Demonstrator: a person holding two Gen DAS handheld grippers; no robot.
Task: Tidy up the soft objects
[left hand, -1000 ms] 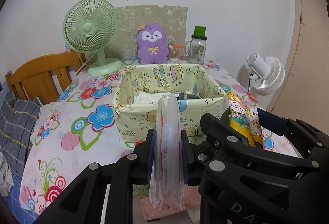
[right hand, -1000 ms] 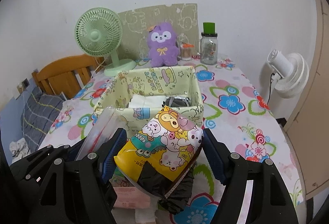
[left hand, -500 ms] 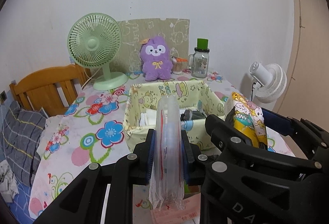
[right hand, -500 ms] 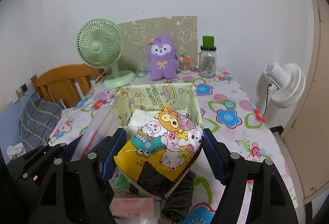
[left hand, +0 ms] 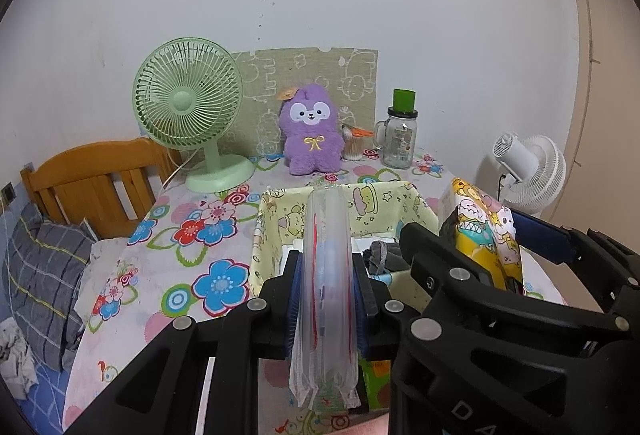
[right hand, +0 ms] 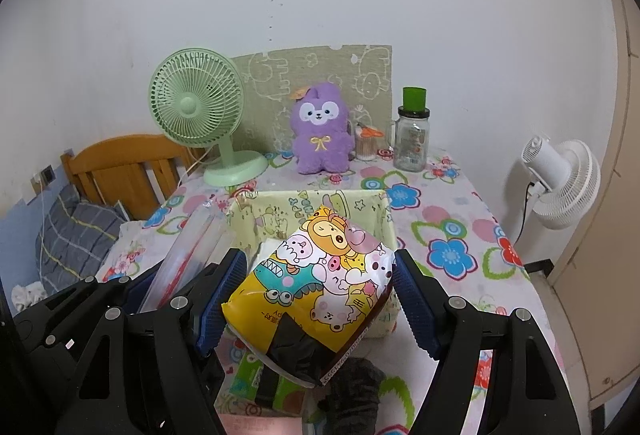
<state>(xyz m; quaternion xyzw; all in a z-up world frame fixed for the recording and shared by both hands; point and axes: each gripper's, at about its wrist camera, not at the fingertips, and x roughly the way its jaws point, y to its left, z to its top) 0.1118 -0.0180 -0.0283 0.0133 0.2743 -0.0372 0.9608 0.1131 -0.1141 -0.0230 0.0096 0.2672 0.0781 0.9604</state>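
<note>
My left gripper (left hand: pixel 328 269) is shut on a clear plastic zip bag (left hand: pixel 327 227) with red lines, held on edge and upright. My right gripper (right hand: pixel 318 263) is shut on a yellow cartoon-printed bag (right hand: pixel 320 275); dark cloth (right hand: pixel 296 347) hangs out of its lower end. Both bags hang above the near side of a pale yellow fabric basket (right hand: pixel 256 211), which holds white and grey soft items (left hand: pixel 380 255). The two grippers are side by side, the left one (right hand: pixel 160 299) close to the right one's left finger. A purple plush (left hand: pixel 311 131) sits at the back.
The flowered table (left hand: pixel 172 275) also carries a green fan (left hand: pixel 188 107), a glass jar with a green lid (left hand: pixel 400 135) and a printed board. A green packet (right hand: pixel 252 375) and dark cloth (right hand: pixel 352 387) lie under the grippers. A wooden chair (left hand: pixel 92 179) stands left, a white fan (left hand: pixel 528 175) right.
Both grippers have risen and drawn back a little with their bags; the basket now sits lower and smaller in both views. Neither grip has altered.
</note>
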